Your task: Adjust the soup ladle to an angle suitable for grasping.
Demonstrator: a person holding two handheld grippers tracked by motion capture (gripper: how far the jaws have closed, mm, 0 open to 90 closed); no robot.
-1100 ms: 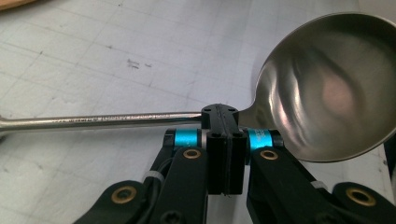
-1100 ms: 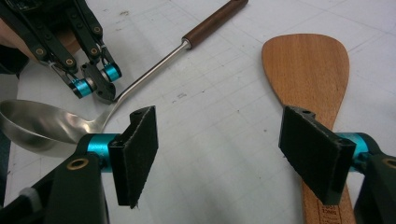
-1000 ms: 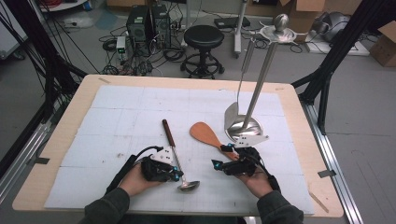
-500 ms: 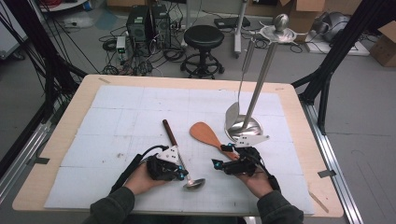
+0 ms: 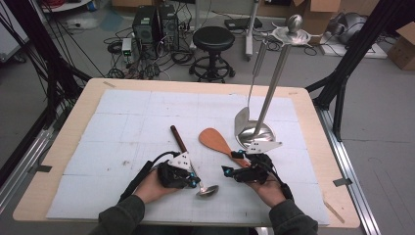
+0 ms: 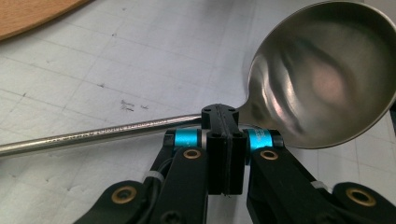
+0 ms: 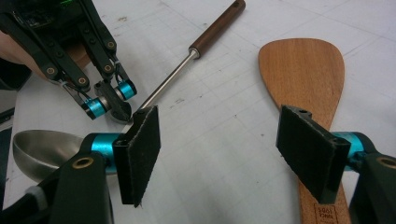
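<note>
on the mat, left gripper (image 6: 224, 122) clamps the ladle (image 6: 322, 74) (right gripper (image 7: 233, 140) gapes wide).

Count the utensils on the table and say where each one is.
3: a metal spoon clamped in the left gripper, a wooden spatula by the right gripper, a spatula hanging on the rack.

A steel utensil stand (image 5: 274, 73) holds a hanging spatula (image 5: 243, 117); a black stool (image 5: 212, 41) stands beyond.

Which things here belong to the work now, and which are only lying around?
In use:
- left gripper, shut on the ladle
- right gripper, open beside the wooden spatula

Lying about:
- steel utensil stand
- black stool
</note>
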